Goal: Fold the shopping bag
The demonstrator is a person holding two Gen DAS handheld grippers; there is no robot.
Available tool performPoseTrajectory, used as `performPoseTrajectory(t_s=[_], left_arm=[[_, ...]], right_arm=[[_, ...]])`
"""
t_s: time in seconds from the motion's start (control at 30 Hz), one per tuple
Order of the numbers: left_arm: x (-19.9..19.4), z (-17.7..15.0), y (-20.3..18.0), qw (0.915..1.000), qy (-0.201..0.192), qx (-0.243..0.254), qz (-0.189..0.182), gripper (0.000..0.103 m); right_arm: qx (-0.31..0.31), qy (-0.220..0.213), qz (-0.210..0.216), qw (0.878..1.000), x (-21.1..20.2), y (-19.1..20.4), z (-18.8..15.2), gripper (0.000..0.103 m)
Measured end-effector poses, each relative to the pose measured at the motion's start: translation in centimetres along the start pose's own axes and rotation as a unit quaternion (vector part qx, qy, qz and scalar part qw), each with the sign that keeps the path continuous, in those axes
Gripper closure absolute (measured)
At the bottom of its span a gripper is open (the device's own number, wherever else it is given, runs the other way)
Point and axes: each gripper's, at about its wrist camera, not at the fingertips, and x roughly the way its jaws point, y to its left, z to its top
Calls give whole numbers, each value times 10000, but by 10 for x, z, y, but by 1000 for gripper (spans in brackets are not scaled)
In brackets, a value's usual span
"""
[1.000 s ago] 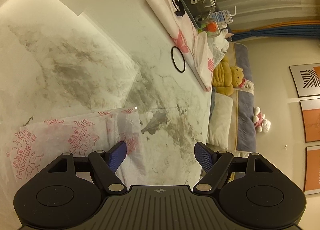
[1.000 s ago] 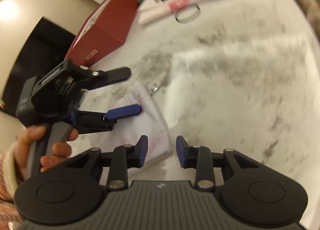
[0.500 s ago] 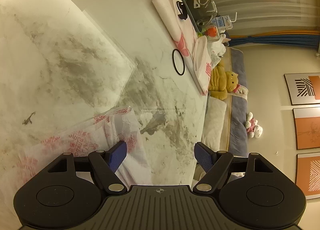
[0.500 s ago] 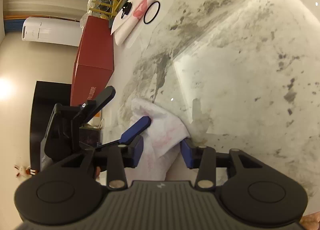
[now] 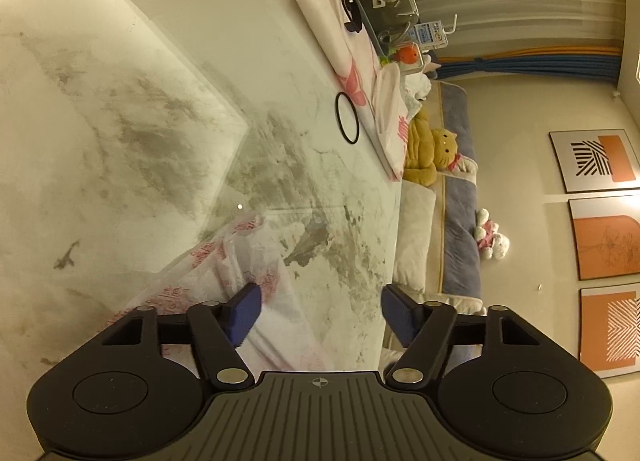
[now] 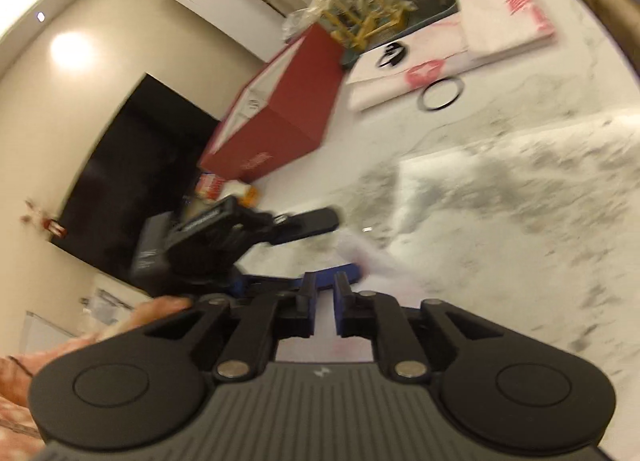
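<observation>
The shopping bag (image 5: pixel 248 261), thin white with pink print, lies crumpled on the marble table (image 5: pixel 120 121), near its edge. My left gripper (image 5: pixel 320 315) hovers low over it. Its jaws are closing, with a fold of the bag between them and the left pad (image 5: pixel 244 311) against the fabric, but no grip. In the blurred right wrist view my right gripper (image 6: pixel 324 301) has narrowed to a slim gap and pinches the bag (image 6: pixel 372 261), whose white fabric fills that gap. Just beyond it, a hand (image 6: pixel 132 321) holds the left gripper (image 6: pixel 340 245).
A black ring (image 5: pixel 346 119) lies at the far side beside a stack of folded bags (image 5: pixel 340 41). A red box (image 6: pixel 272 117) and a tray of glassware (image 6: pixel 380 13) stand behind. The table edge (image 5: pixel 394 221) drops to a sofa with plush toys (image 5: pixel 432 153).
The right gripper's jaws have come together on the bag, and that gripper has lifted and rolled. The left jaws have narrowed a little, and the bag has bunched up under them.
</observation>
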Motion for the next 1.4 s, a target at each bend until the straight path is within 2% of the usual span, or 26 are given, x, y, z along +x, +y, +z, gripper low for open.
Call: performPoseTrajectory(t_s=[0.03,0.1,0.2,0.27,0.33,0.4,0.43,0.47,0.5,0.83,0.93,0.97,1.07,1.13,1.2,1.33,1.37,1.4], left_arm=[[-1,0,2,10000,-10,-20,-21,40],[-2,-1,4,10000,-23,-35,-35,42],[-1,-2,3,10000,-32,-12,-35,42],[-1,-2,3,10000,-32,-2,-35,42],[-1,-2,2,10000,-35,11,-33,42],[-1,-2,2,10000,-37,26,-34,42],[-1,-2,2,10000,-38,33,-34,42],[-1,-2,2,10000,-39,37,-34,43],[-1,-2,2,10000,-40,41,-33,43],[-2,-2,3,10000,-38,29,-39,42],[-2,-2,3,10000,-42,9,-38,42],[-2,-1,4,10000,-43,5,-40,42],[-2,-2,4,10000,-51,6,-40,42],[-2,-2,4,10000,-54,0,-41,42],[-2,-2,4,10000,-56,-2,-42,43],[-2,-3,4,10000,-53,-3,-44,42],[-2,-3,4,10000,-52,-7,-45,43],[-2,-3,4,10000,-50,-9,-45,43]], right_arm=[[108,-43,-76,9999,0,-8,2,86],[315,17,-263,9992,1,-21,3,74],[570,291,-361,9973,17,-35,5,73],[1030,483,-155,9934,29,-50,2,71],[1523,582,257,9863,34,-63,-5,74],[1731,610,475,9819,35,-70,-8,73],[1812,620,568,9798,35,-73,-9,71],[1893,631,661,9777,36,-76,-9,66],[1931,645,761,9761,35,-77,-10,60],[1662,792,1617,9695,39,-74,-3,56],[1341,1160,1299,9755,47,-65,-3,54],[1228,1290,1169,9771,51,-61,-3,57],[1397,1264,1512,9704,56,-56,-5,51],[1367,1238,1509,9712,59,-51,-5,42],[1472,1130,1336,9735,60,-53,-4,47],[1795,811,1193,9731,54,-57,0,45],[1803,839,1139,9734,54,-56,0,51],[1776,861,1045,9747,54,-56,0,68]])
